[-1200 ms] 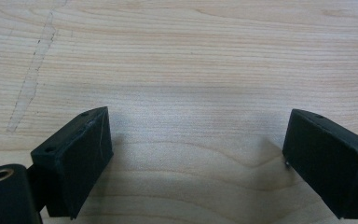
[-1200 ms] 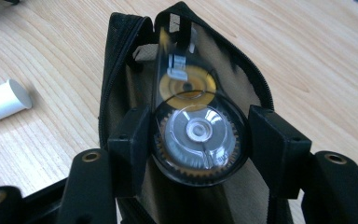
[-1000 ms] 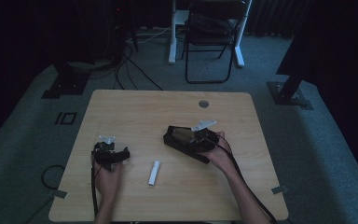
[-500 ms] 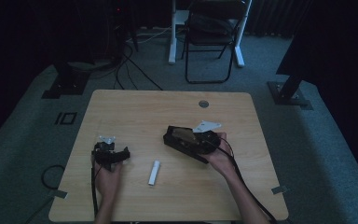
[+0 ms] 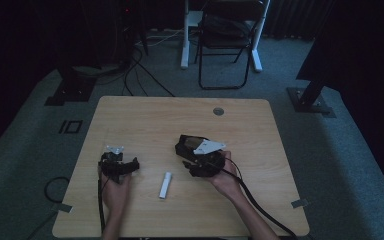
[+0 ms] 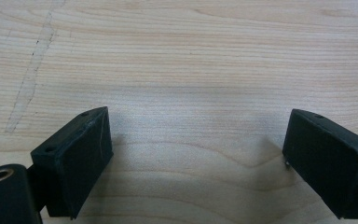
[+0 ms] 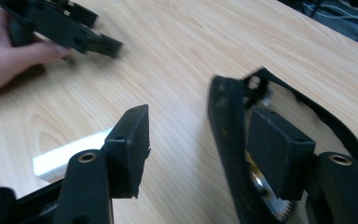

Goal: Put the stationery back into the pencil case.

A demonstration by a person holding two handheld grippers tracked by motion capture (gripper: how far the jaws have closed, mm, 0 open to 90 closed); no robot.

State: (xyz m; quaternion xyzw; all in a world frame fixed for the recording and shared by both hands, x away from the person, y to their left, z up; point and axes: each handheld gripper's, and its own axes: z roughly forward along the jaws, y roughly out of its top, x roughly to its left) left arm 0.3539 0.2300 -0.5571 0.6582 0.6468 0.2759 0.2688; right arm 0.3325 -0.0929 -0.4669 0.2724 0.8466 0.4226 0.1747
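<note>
A black hollow shell (image 7: pixel 228 140) with a small metal gear inside stands on the wooden table (image 5: pixel 145 120). My right gripper (image 7: pixel 200 123) straddles one of its walls: the right pad sits inside the shell, while the left pad stands clear of it. Its jaws have just been opening, with that wall between them. In the high view the right gripper (image 5: pixel 195 156) lies at the table's middle beside the shell (image 5: pixel 185 142). A white bar (image 5: pixel 165 185) lies flat to its left. My left gripper (image 6: pixel 199 123) is open over bare wood.
The left gripper (image 5: pixel 120 167) rests near the table's left front, held by a hand. A round grommet (image 5: pixel 218 111) sits at the far edge. A folding chair (image 5: pixel 227 45) and cables stand on the floor beyond.
The right hand and its gripper have shifted a little toward the near side of the table. The left gripper and the white bar have stayed put.
</note>
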